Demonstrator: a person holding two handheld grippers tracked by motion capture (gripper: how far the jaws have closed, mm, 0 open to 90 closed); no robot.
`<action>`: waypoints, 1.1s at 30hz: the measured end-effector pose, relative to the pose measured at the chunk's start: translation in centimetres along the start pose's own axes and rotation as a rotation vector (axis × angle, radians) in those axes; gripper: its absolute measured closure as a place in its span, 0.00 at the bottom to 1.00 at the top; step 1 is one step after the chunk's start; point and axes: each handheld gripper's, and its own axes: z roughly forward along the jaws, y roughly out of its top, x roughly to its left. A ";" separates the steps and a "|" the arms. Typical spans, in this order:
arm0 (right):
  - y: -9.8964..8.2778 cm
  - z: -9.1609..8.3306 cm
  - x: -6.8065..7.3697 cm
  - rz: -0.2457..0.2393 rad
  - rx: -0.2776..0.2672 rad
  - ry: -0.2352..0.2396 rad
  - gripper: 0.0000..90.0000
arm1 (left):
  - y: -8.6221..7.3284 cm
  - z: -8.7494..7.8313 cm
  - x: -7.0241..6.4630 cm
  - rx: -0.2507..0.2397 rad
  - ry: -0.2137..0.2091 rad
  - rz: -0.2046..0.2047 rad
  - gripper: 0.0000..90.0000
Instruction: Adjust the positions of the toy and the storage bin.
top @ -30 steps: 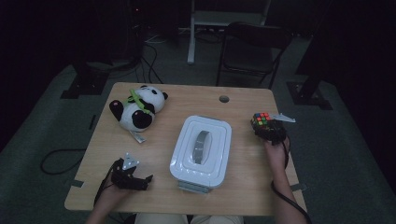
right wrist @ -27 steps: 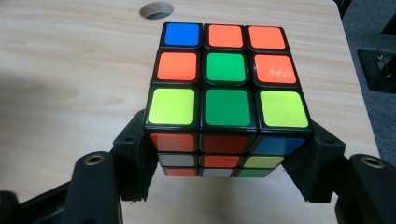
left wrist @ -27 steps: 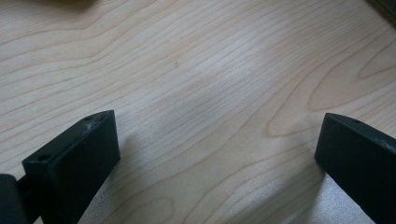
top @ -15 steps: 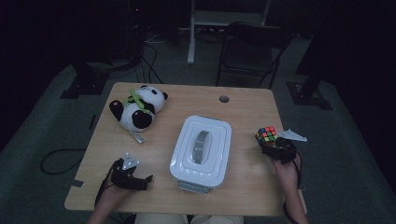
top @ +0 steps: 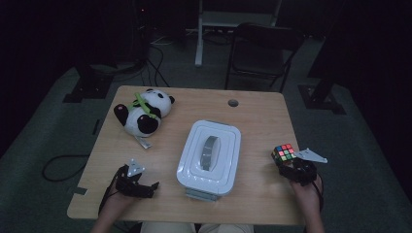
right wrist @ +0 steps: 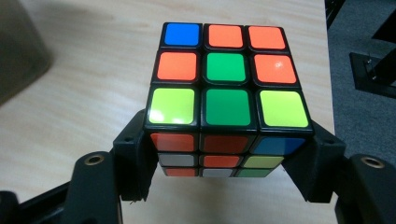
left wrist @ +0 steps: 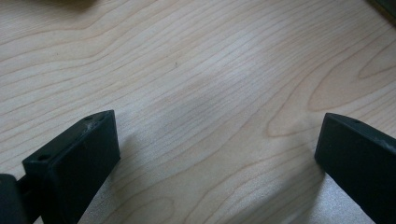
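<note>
While the left gripper [top: 145, 187] sits on the near-left part of the table [top: 257, 121] with jaws spread wide over bare wood, the right gripper [top: 286, 164] holds the puzzle cube [top: 283, 153] near the table's right edge. In the right gripper view the cube [right wrist: 226, 88] sits squarely between the two black jaws, its lower side faces pressed by the pads, its top face of blue, orange, green and yellow tiles standing above them. The cube lies just right of the white lidded box [top: 210, 156], apart from it, with the holding hand [top: 307, 191] on its near side. A plush panda [top: 142, 112] lies at far left, well apart from both grippers. Whether the cube rests on the wood or hangs just above it cannot be told.
</note>
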 end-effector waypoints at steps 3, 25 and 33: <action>-0.8 -0.5 0.1 -0.001 0.009 0.009 0.38 | 0.0 0.0 0.0 0.000 0.000 0.000 0.01; -4.5 0.2 -0.5 0.034 0.047 0.048 0.35 | 0.0 0.0 0.0 0.000 0.006 -0.004 0.01; -3.9 -1.3 -0.9 0.070 -0.015 0.075 0.23 | 0.0 0.0 0.0 0.000 0.006 -0.004 0.01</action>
